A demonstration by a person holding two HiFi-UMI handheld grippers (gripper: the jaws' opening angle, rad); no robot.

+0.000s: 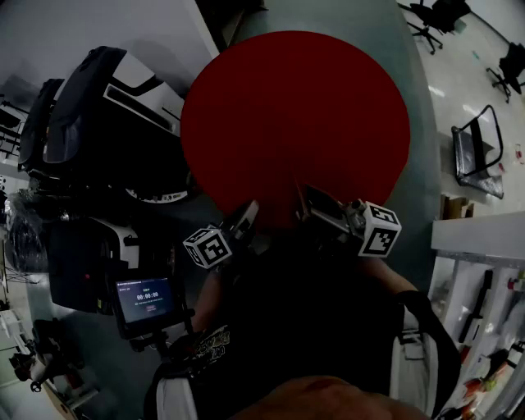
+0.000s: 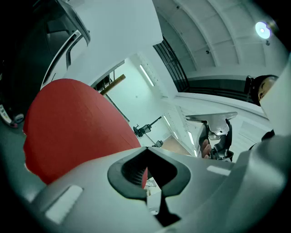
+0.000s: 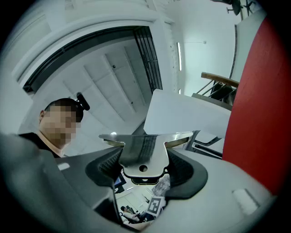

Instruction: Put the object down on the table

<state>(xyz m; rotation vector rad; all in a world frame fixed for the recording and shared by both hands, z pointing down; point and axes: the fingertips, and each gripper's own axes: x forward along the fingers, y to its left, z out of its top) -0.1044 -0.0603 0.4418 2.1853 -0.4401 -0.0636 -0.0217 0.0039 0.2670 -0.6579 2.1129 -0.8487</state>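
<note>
A flat shiny metal piece [image 3: 142, 152] with a small hole and a wide T-shaped top sits between the black pads of my right gripper [image 3: 144, 164], which is shut on it. In the head view that gripper [image 1: 318, 205] hovers at the near edge of the round red table [image 1: 295, 123], close to the person's chest. The left gripper view shows the same metal piece [image 2: 212, 118] held up in the air. My left gripper [image 1: 244, 220] hangs beside it over the table's near edge. Its jaws [image 2: 148, 152] meet at the tips with nothing between them. The red table [image 2: 77, 127] fills the left of that view.
Dark bulky equipment [image 1: 107, 123] crowds the floor left of the table. A small lit screen [image 1: 146, 299] stands near the person's left side. Office chairs [image 1: 426, 20] and a black frame [image 1: 480, 152] stand at the far right. White shelves [image 1: 480, 234] run along the right.
</note>
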